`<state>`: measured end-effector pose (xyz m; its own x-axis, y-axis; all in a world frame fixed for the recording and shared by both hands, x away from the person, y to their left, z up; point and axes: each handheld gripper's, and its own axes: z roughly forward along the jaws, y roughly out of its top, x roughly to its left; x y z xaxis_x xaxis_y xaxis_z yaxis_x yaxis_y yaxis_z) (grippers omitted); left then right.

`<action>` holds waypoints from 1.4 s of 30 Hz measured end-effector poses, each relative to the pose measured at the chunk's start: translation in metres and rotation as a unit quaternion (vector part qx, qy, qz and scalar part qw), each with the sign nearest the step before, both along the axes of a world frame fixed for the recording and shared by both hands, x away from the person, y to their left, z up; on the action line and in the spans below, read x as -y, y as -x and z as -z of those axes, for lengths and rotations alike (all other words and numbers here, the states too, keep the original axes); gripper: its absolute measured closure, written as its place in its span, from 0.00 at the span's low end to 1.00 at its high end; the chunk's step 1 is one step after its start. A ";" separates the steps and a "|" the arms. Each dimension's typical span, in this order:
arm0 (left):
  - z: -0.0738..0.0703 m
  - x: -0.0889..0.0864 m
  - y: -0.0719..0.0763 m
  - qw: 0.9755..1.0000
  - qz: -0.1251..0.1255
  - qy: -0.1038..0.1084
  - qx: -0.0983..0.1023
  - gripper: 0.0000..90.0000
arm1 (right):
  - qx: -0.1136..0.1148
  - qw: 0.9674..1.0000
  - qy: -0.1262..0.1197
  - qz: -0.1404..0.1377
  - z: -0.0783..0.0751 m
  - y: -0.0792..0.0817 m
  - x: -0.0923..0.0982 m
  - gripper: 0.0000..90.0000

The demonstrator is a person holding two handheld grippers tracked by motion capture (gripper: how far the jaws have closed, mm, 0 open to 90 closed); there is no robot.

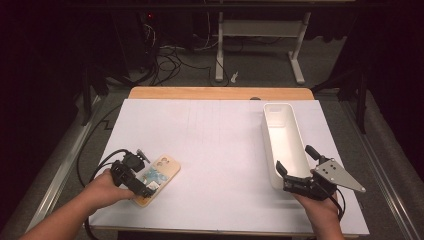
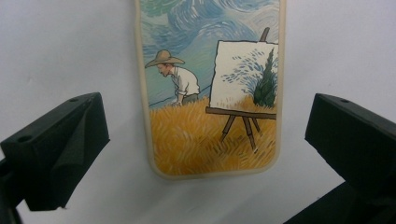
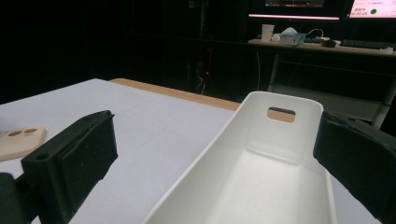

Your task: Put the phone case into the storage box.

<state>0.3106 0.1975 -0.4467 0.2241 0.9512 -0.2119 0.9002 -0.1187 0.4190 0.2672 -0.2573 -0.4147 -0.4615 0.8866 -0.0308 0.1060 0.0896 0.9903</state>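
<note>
Risk: you are straddling the phone case (image 2: 212, 93), lower left of the high view, with left gripper (image 2: 205, 140) fingers spread; flat case may skid. Right gripper (image 3: 215, 163) fingers are gaping around the white bin (image 3: 261, 154).

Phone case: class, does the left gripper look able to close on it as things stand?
Probably yes. The left gripper has its jaws open either side of the phone case, which lies flat on the table with nothing between them.

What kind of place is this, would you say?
Probably a lab or office workroom. A white-covered table stands in a dark room, cables trail over the floor behind it, and a desk farther back carries lit screens and a keyboard.
</note>
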 end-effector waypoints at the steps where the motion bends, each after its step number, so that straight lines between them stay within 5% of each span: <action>1: 0.001 0.001 -0.001 1.000 0.001 -0.004 -0.005 0.01 | 0.000 1.000 0.000 0.000 0.000 0.000 0.000 0.00; 20: 0.019 0.023 -0.022 0.997 0.013 -0.058 -0.058 0.00 | 0.001 1.000 0.001 -0.002 0.000 0.000 -0.001 0.00; 42: 0.035 0.032 -0.025 0.994 0.007 -0.089 -0.064 0.01 | 0.003 1.000 -0.001 -0.003 -0.001 0.001 0.000 0.00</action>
<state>0.3357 0.1655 -0.4812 0.2197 0.9731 -0.0692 0.9427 -0.1935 0.2718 0.2665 -0.2575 -0.4136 -0.4659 0.8843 -0.0314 0.0992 0.0875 0.9912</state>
